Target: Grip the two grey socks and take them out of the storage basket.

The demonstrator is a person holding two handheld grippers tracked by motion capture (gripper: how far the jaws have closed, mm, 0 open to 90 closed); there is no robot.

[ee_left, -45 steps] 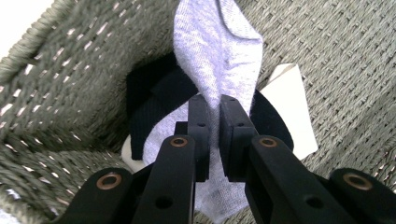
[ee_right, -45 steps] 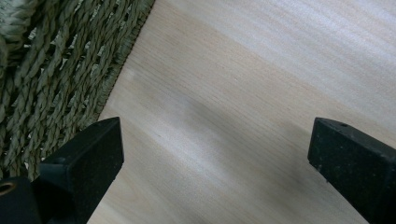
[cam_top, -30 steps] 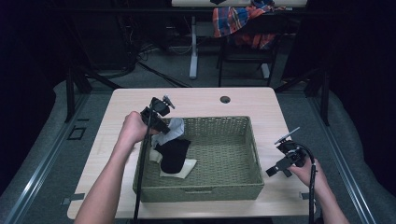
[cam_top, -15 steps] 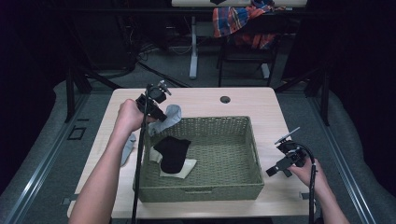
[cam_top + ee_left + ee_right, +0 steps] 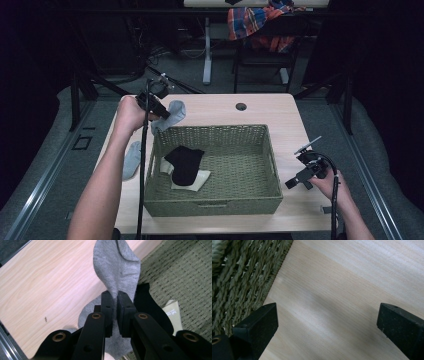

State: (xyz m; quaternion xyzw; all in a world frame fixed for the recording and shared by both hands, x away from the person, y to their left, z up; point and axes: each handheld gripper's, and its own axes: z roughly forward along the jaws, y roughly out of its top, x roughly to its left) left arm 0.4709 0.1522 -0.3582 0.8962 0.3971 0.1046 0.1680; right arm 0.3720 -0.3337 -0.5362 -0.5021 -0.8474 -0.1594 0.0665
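Here, my left fingers (image 5: 107, 312) are clamped on a thin fold of the grey sock (image 5: 117, 267), held above the upper left corner of the basket (image 5: 270, 165); that shallow pinch could slip. My right gripper (image 5: 296, 181), lower right over the desk (image 5: 215, 106), gapes empty.

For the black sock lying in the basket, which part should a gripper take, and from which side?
Probably the black sock's upper end, coming straight down from above. It lies flat on the basket floor, partly over a white sock, and the woven walls block any sideways approach. Pinching the end clear of the white sock should lift it alone.
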